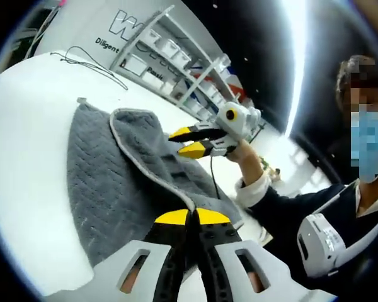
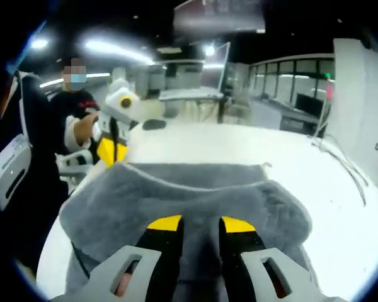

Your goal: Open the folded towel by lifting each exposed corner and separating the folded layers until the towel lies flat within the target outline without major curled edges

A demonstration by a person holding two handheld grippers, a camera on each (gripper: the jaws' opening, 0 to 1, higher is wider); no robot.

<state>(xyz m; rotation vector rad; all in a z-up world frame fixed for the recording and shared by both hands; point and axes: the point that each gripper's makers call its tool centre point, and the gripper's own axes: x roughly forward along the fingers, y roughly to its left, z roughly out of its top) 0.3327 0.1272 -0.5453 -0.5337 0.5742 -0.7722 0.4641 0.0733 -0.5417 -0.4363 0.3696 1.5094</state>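
A grey quilted towel [image 1: 107, 182] lies on a white table, with one layer raised as a flap along its pale hem. My left gripper [image 1: 189, 217] is shut on that hem, yellow tips pressed together. My right gripper [image 1: 188, 142], held by a person's hand, meets the flap from the far side. In the right gripper view the towel [image 2: 195, 189] humps up in front of my right gripper [image 2: 200, 224], whose jaws stand a little apart with cloth between them. My left gripper [image 2: 112, 151] holds the towel's left end.
The white table [image 1: 25, 157] curves away to a near edge on the left. Thin cables [image 1: 91, 63] lie at its far side, also cables [image 2: 340, 157]. Shelving [image 1: 176, 56] stands behind. A person [image 1: 315, 214] is close on the right.
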